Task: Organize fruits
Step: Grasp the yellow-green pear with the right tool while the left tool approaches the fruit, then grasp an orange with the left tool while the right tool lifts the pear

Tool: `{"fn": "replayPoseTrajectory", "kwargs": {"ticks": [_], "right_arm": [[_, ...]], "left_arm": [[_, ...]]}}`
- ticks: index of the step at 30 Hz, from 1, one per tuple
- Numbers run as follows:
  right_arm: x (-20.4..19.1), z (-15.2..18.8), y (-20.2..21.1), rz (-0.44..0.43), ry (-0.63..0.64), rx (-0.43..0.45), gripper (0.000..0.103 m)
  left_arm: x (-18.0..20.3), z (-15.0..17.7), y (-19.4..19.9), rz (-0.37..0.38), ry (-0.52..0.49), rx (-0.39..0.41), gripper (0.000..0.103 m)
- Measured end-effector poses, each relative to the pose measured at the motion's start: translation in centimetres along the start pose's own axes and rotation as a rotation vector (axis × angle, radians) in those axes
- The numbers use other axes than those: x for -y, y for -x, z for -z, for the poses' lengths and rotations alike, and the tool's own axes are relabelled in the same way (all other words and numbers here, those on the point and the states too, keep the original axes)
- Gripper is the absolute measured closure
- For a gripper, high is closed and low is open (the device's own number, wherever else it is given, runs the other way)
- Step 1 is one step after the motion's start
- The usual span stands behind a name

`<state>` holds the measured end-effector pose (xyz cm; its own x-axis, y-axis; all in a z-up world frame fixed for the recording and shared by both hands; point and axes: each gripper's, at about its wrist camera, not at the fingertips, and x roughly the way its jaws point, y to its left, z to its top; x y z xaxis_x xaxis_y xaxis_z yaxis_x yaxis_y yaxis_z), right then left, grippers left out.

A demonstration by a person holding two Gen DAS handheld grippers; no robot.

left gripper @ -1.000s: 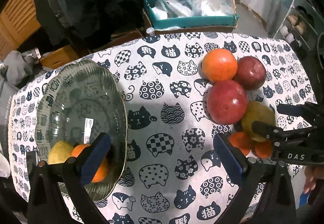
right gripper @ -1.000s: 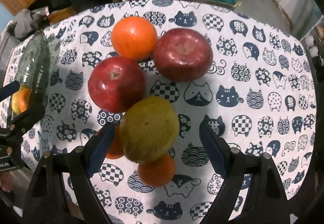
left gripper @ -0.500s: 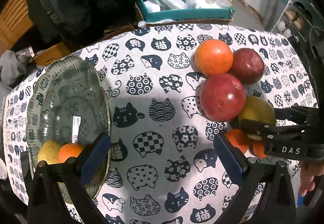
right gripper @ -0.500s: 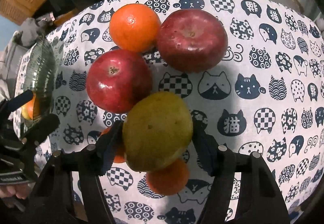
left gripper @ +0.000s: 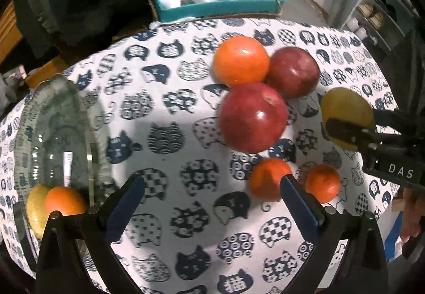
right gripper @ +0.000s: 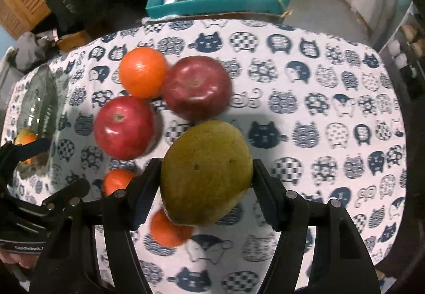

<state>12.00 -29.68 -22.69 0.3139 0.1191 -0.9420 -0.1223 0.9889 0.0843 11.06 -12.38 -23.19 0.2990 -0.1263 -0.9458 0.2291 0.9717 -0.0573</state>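
The yellow-green oval pear (right gripper: 205,173) is pinched between the jaws of the right gripper (right gripper: 207,182), apparently lifted clear of the cat-print tablecloth (right gripper: 318,113), with two small orange tangerines (right gripper: 168,230) beneath it. The left gripper (left gripper: 209,203) hangs empty, jaws spread, beside the ribbed green glass bowl (left gripper: 53,118). The rounded skin could slip from the flat pads, dropping it onto the red apples (right gripper: 123,127).
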Motion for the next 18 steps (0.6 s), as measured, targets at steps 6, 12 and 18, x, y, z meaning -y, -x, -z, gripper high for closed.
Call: {"fn": "replayPoseTrajectory", "kwargs": {"ticks": [6, 12, 18], "right_arm": [[2.4, 1.6, -0.1, 0.013, -0.043, -0.012, 0.035], [4.0, 2.6, 0.0, 0.003, -0.092, -0.011, 0.035], [4.7, 3.3, -0.6, 0.003, -0.104, -0.02, 0.035]], "left_arm": [[1.9, 0.0, -1.2, 0.03, -0.027, -0.022, 0.001], [3.1, -0.2, -2.6, 0.066, -0.012, -0.048, 0.001], [3.7, 0.2, -3.8, 0.086, 0.0, -0.083, 0.024]]}}
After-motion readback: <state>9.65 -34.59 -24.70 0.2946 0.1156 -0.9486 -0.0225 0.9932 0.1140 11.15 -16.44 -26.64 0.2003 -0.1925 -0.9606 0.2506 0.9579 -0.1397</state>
